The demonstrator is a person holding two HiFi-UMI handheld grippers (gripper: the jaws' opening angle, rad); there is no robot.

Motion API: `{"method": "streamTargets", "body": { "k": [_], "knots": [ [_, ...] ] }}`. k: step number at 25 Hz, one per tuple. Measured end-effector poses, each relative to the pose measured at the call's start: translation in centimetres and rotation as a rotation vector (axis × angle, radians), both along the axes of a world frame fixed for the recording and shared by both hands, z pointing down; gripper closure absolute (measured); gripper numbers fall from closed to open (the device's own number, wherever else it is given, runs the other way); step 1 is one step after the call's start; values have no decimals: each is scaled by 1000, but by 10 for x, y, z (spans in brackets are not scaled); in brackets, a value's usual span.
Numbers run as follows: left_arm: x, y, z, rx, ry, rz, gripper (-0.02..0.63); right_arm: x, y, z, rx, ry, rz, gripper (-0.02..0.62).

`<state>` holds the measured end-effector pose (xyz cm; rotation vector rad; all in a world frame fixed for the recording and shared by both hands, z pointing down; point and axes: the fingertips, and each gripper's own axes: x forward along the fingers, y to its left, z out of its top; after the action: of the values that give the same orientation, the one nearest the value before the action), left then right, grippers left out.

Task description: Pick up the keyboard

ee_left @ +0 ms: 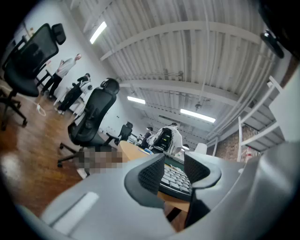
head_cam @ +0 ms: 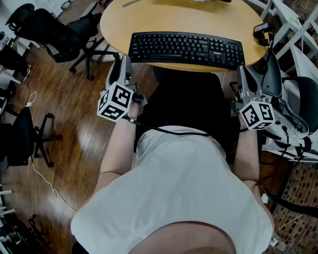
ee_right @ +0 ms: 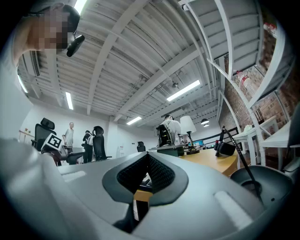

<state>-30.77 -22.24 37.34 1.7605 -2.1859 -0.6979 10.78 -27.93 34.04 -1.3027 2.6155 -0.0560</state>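
Note:
A black keyboard lies along the near edge of the round wooden table. My left gripper hovers just off the table's rim by the keyboard's left end, open with nothing between its jaws. In the left gripper view the keyboard shows through the gap between the open pads. My right gripper is held just off the keyboard's right end, shut and empty. In the right gripper view its pads meet, with the table edge just beyond them.
A black seat sits under the table between my arms. Black office chairs stand on the wooden floor at the left. A white chair and frame crowd the right side. A small black device rests on the table's right edge.

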Motion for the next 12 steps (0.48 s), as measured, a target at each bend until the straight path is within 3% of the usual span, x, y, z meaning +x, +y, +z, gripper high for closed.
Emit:
{"method": "streamTargets", "body": {
  "k": [6, 8, 12],
  "knots": [
    [-5, -33, 51, -37, 481, 104, 160, -3, -7, 2, 6, -1, -1, 592],
    [3, -40, 61, -59, 556, 134, 160, -1, -7, 2, 3, -2, 2, 592],
    [7, -48, 68, -74, 630, 145, 161, 1, -7, 2, 4, -1, 5, 592]
  ]
}}
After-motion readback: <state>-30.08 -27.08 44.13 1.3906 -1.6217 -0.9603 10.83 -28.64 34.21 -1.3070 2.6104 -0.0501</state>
